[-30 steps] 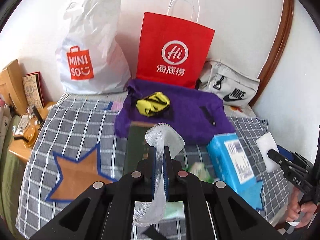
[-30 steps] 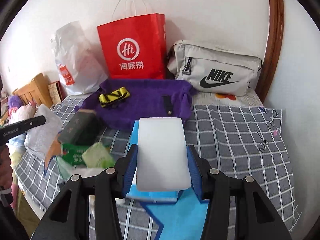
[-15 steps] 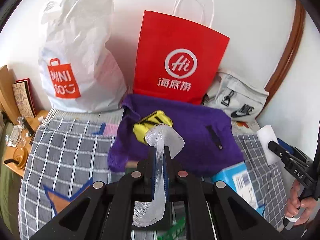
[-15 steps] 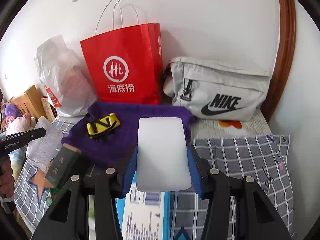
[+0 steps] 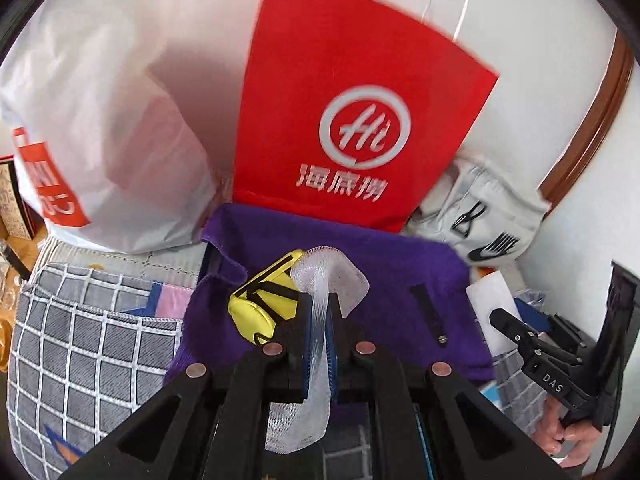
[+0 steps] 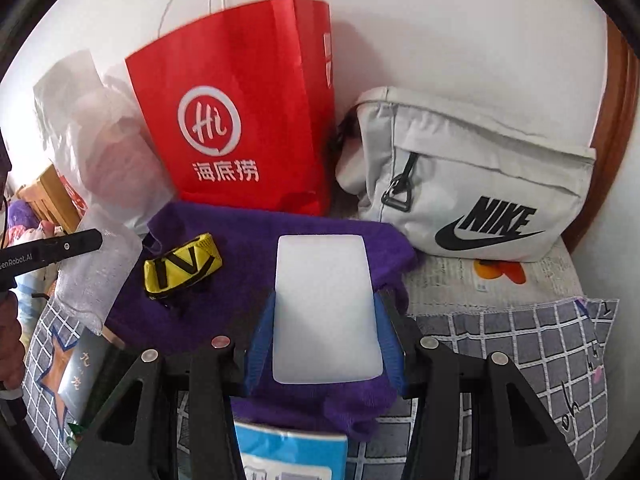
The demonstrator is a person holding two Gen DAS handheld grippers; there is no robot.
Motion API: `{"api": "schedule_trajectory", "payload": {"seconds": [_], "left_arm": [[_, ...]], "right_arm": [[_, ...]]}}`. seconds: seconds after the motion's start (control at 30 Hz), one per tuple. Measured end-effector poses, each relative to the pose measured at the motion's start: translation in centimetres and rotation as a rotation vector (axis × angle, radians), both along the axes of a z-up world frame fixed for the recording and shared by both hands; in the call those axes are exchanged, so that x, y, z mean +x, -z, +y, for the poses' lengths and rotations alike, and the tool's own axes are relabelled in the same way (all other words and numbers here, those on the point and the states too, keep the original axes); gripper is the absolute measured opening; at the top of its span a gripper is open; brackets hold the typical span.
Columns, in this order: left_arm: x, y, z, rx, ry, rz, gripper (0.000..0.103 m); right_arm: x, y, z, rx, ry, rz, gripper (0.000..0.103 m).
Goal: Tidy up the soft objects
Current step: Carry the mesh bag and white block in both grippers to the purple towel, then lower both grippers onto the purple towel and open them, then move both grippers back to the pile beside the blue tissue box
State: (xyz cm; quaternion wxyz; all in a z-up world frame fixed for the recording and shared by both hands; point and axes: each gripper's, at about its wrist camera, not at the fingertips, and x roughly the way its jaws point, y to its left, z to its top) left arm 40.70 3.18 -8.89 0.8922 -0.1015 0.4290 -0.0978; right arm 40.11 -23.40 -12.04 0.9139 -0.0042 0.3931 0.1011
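The bed [image 6: 520,344], under a grey checked cover, fills the lower field of both my wrist views. Against the white wall stand, from left to right, a white plastic shopping bag [image 5: 104,128], a red paper bag [image 5: 352,112] with string handles, and a pale grey sling bag [image 6: 472,184] printed with a black logo. In front of the red paper bag lies a purple fleece cloth [image 6: 248,248], spread flat on the bed. On the cloth's left part rests a small yellow pouch [image 6: 182,266] with black stripes. My right gripper [image 6: 326,320] holds a white foam block [image 6: 326,312] flat between its blue pads, jaws about half parted, above the cloth's right part. My left gripper [image 5: 319,344] is fully closed, pinching a strip of white foam netting [image 5: 324,292] that arches over the fingertips, just above the pouch. A blue packet [image 6: 288,456] shows below the right gripper; its kind I cannot read, possibly tissues.
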Motion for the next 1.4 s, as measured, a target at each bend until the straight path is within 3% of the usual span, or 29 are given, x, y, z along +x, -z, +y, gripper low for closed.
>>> {"api": "schedule_trajectory", "payload": {"seconds": [0.33, 0.63, 0.67, 0.73, 0.8, 0.87, 1.13, 1.4], "left_arm": [[3.2, 3.9, -1.0, 0.012, 0.008, 0.092, 0.007], [4.0, 5.6, -0.6, 0.014, -0.002, 0.148, 0.007], [4.0, 5.6, -0.5, 0.006, -0.003, 0.151, 0.009], [4.1, 5.7, -0.5, 0.006, -0.004, 0.168, 0.024], [4.0, 5.6, -0.7, 0.027, -0.001, 0.169, 0.048], [3.7, 5.0, -0.9, 0.057, -0.007, 0.145, 0.054], [1.9, 2.6, -0.3, 0.102, -0.042, 0.114, 0.060], [-3.7, -0.2, 1.2, 0.094, -0.047, 0.060, 0.060]], "right_arm": [[2.7, 5.2, 0.8, -0.038, -0.079, 0.131, 0.049], [3.3, 6.9, 0.5, -0.020, -0.105, 0.177, 0.050], [3.3, 6.9, 0.5, -0.016, -0.107, 0.180, 0.051], [3.3, 7.0, 0.5, -0.007, -0.114, 0.184, 0.057], [3.1, 6.9, 0.7, -0.005, -0.126, 0.176, 0.069], [2.7, 6.5, 0.9, -0.021, -0.131, 0.146, 0.077], [0.6, 3.7, 0.3, -0.002, -0.077, 0.079, 0.082], [-5.4, 0.5, 0.4, 0.005, -0.056, 0.012, 0.082]]}}
